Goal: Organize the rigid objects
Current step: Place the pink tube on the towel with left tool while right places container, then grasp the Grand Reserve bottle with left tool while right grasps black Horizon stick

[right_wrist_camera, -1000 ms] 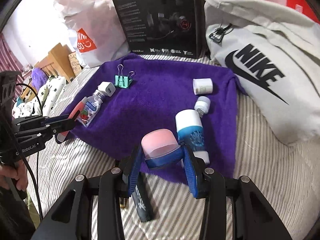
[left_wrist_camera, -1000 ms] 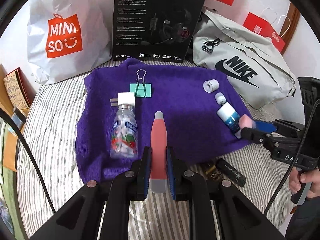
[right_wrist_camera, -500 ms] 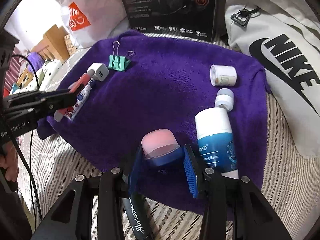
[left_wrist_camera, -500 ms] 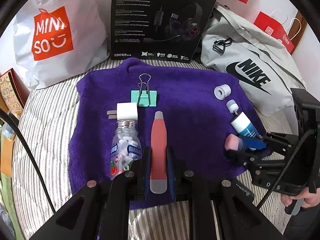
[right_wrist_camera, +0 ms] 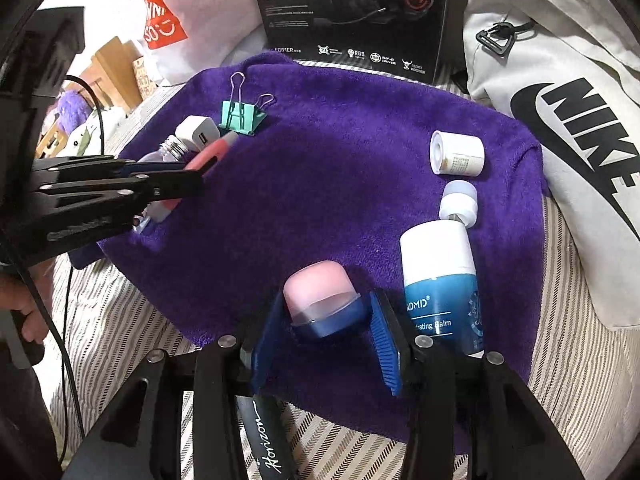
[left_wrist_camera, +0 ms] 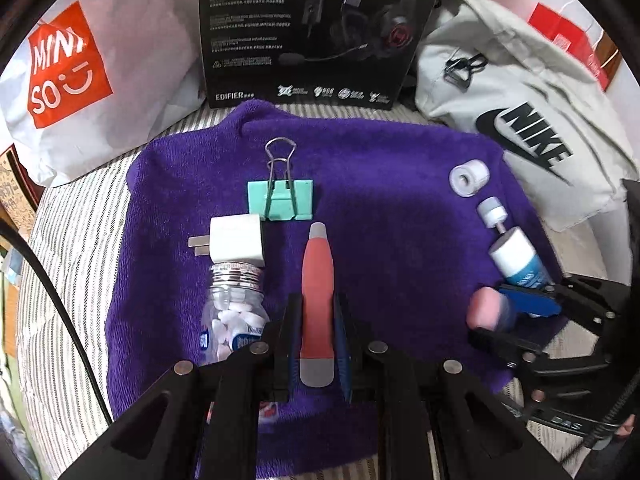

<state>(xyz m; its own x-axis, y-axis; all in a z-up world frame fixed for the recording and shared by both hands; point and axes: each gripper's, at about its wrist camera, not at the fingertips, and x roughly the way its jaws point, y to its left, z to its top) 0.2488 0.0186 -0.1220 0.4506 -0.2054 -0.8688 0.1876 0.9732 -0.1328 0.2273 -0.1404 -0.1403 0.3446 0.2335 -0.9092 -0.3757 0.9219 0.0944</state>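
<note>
My left gripper [left_wrist_camera: 316,316] is shut on a long red tool with grey ends [left_wrist_camera: 317,272], held over the purple towel [left_wrist_camera: 380,216] beside the clear pill bottle [left_wrist_camera: 232,312]. My right gripper [right_wrist_camera: 326,316] is shut on a small blue jar with a pink lid [right_wrist_camera: 320,292], low over the towel's near right part. To its right lies a blue-and-white balm tube [right_wrist_camera: 440,280]. A white charger plug [left_wrist_camera: 236,240], a mint binder clip [left_wrist_camera: 282,200], a white cap [right_wrist_camera: 458,154] and a small white bottle [right_wrist_camera: 459,202] lie on the towel.
A black headset box [left_wrist_camera: 316,28], a white Miniso bag [left_wrist_camera: 80,76] and a grey Nike bag [left_wrist_camera: 528,112] stand behind the towel on the striped bedding [right_wrist_camera: 120,332]. A black pen [right_wrist_camera: 268,444] lies under my right gripper. A hand [right_wrist_camera: 28,320] holds the left gripper's handle.
Both grippers have moved forward over the towel with their objects still held. The red tool now reaches near the binder clip, and the pink-lidded jar sits further onto the towel.
</note>
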